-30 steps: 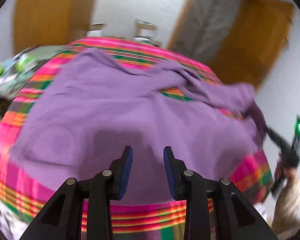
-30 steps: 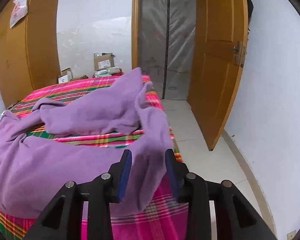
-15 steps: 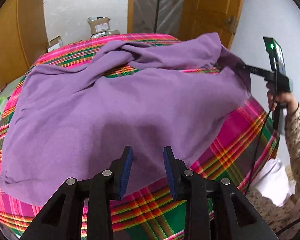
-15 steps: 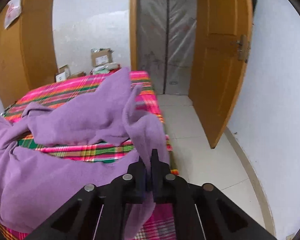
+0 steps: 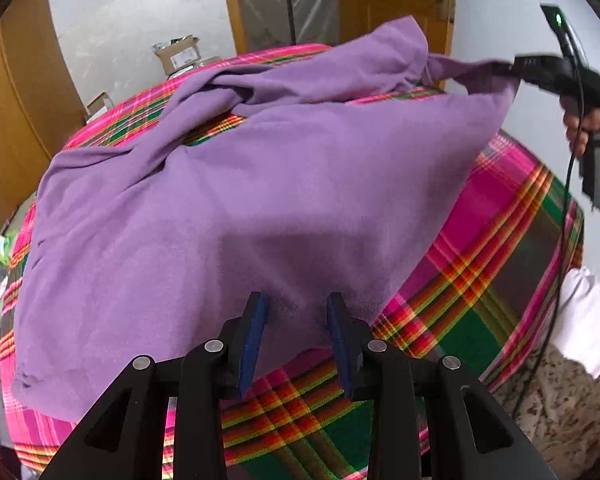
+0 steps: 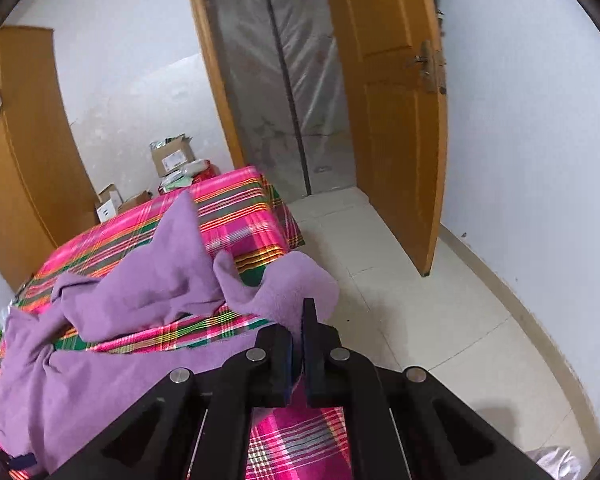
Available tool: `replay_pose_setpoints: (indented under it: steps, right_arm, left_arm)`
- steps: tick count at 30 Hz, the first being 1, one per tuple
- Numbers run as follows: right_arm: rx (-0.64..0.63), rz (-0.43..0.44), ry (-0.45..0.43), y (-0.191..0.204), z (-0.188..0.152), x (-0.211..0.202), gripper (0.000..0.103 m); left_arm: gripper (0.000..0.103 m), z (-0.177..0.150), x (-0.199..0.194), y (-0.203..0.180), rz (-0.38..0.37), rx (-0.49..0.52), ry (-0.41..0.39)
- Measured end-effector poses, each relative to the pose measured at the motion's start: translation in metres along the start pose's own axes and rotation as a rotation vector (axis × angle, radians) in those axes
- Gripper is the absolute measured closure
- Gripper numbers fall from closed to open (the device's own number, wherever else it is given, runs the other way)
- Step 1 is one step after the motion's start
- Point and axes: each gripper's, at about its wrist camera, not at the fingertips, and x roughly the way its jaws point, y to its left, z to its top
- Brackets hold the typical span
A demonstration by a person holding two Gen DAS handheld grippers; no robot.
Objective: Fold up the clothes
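Observation:
A purple garment [image 5: 236,184] lies spread and rumpled on a bed with a pink plaid cover [image 5: 500,264]. My left gripper [image 5: 296,320] is open, its fingertips just above the garment's near hem. My right gripper [image 6: 298,332] is shut on a corner of the purple garment [image 6: 284,288] and holds it lifted off the bed. In the left wrist view the right gripper [image 5: 512,70] shows at the upper right, with the cloth stretched up to it. The far sleeve area is bunched in folds [image 6: 140,284].
An open wooden door [image 6: 396,128] and a plastic-covered doorway [image 6: 284,92] stand beyond the bed. Cardboard boxes [image 6: 172,156] sit at the bed's far end. A wooden wardrobe [image 6: 24,176] is on the left. Tiled floor [image 6: 420,320] runs right of the bed.
My right gripper shut on the garment's corner and has lifted it up and back. My left gripper has moved closer to the near hem and stays open.

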Motion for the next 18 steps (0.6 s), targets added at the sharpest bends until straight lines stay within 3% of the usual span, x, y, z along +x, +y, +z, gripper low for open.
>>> replay_pose_setpoints:
  steps: [4, 10, 18]
  right_arm:
    - [0.026, 0.001, -0.005, -0.006, 0.0, -0.008, 0.099]
    - [0.062, -0.017, 0.016, -0.019, -0.008, -0.012, 0.099]
    - [0.133, -0.032, 0.031, -0.042, -0.029, -0.019, 0.099]
  left_arm:
    - [0.07, 0.001, 0.0, -0.005, 0.021, 0.03, -0.013]
    - [0.07, 0.0, -0.001, -0.003, -0.016, 0.021, -0.012]
    - [0.09, -0.002, -0.002, -0.001, -0.031, 0.011, -0.003]
